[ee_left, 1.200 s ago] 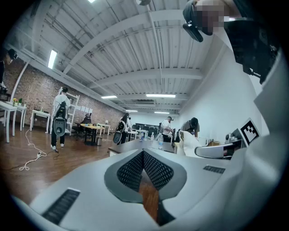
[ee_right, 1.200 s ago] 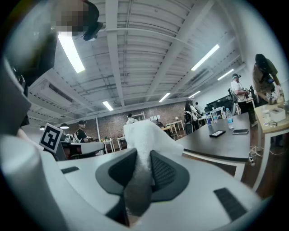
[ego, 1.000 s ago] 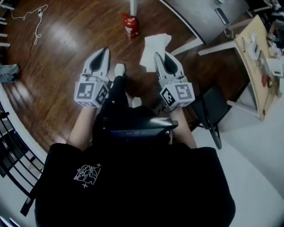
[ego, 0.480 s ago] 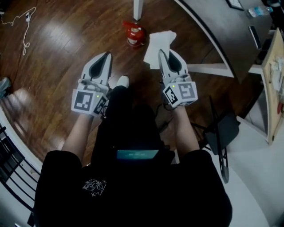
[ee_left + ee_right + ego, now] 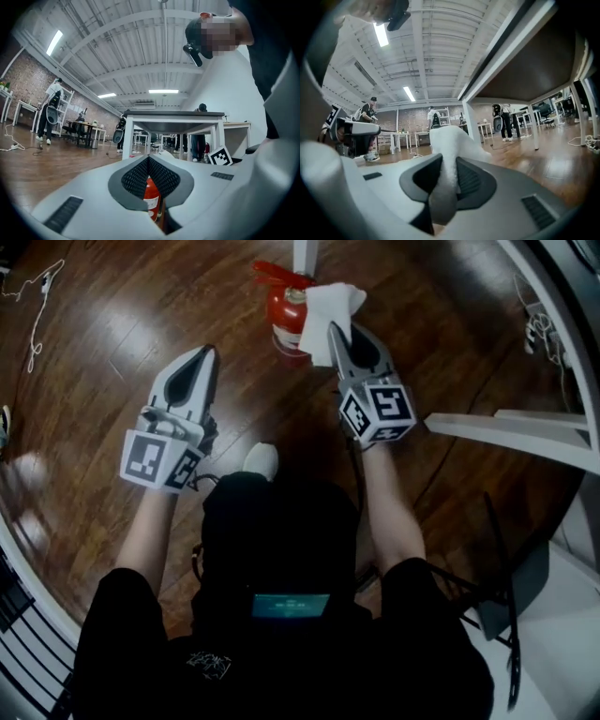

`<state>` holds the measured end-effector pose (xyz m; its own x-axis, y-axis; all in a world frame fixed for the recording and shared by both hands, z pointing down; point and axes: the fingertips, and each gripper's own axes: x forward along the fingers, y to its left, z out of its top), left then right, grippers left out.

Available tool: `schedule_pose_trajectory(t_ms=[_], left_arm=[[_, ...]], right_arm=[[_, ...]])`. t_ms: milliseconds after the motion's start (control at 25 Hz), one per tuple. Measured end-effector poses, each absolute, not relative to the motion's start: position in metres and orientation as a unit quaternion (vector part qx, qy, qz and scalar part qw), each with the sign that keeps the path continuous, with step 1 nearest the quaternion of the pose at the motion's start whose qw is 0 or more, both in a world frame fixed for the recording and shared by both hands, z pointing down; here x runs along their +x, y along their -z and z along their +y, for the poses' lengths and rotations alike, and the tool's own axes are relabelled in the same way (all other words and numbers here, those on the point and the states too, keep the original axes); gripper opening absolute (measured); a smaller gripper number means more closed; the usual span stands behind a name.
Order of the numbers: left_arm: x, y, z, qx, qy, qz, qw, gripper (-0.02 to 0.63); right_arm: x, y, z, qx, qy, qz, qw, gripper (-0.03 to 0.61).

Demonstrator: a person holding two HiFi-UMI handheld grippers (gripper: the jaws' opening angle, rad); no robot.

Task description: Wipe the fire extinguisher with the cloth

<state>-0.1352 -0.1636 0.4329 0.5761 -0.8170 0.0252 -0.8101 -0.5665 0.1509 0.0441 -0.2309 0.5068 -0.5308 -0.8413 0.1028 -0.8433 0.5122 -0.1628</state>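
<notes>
Fire extinguisher (image 5: 284,320) and a cable (image 5: 43,280) rest on wooden floor (image 5: 122,343)

Dark wooden floor (image 5: 112,334) — a white cable (image 5: 44,279), a table leg (image 5: 305,253)

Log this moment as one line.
right gripper: jaws shut on cloth | cloth: at upright fire extinguisher, contact unclear | left gripper: jaws shut, empty, apart
</notes>
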Motion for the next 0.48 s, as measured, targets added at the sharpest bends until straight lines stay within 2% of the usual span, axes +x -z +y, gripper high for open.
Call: schedule_pose_trajectory(t_ms=[240, 360, 480], left_arm=[[-0.147, -0.462, -0.148, 0.876, 0.042, -0.475, 0.07, -0.002], [-0.147, -0.472, -0.137, 0.873, 0.038, -0.482, 0.069, -0.002], [-0.144, -0.481, -0.129, 0.868, 0.041, -0.489, 0.077, -0.002]], right_arm=[[0.026, -0.56, -0.252, 0.488, -0.082, -0.868, 0.032, 0.106], [0.027, -0.589, -0.248, 0.491, -0.092, -0.866, 0.019, 0.101], [0.028, -0.662, -0.244, 0.493, -0.138, -0.856, 0.07, 0.1]])
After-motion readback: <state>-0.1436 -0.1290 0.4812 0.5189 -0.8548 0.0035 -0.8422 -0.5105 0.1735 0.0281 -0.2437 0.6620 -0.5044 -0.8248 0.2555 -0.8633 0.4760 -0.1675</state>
